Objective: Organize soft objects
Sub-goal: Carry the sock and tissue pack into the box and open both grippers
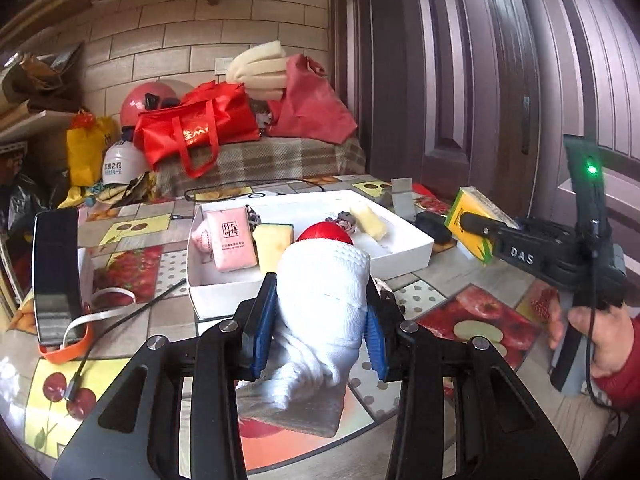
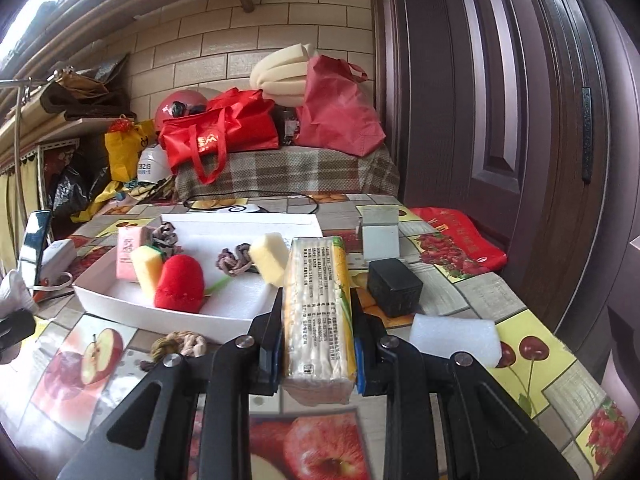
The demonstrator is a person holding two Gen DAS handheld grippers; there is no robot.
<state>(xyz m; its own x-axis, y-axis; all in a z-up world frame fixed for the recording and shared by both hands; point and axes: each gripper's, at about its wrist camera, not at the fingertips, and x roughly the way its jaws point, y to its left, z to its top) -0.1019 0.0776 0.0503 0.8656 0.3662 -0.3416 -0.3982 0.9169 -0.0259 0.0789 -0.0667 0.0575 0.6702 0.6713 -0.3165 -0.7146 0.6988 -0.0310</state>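
Observation:
My left gripper (image 1: 320,300) is shut on a rolled white sock (image 1: 324,300), held above the table just in front of the white tray (image 1: 408,258). My right gripper (image 2: 316,316) is shut on a yellow-green tissue pack (image 2: 318,300), held right of the tray (image 2: 120,304); it also shows in the left wrist view (image 1: 478,222). In the tray lie a pink tissue pack (image 2: 129,254), a yellow sponge (image 2: 146,276), a red plush piece (image 2: 179,282), a grey knotted cloth (image 2: 234,262) and a pale sponge (image 2: 272,258).
A white foam block (image 2: 456,338) and a black box (image 2: 394,288) lie right of the tray. A knotted rope (image 2: 180,344) lies in front of it. A phone on an orange stand (image 1: 56,276) with cables stands left. Red bags (image 2: 220,132) sit behind.

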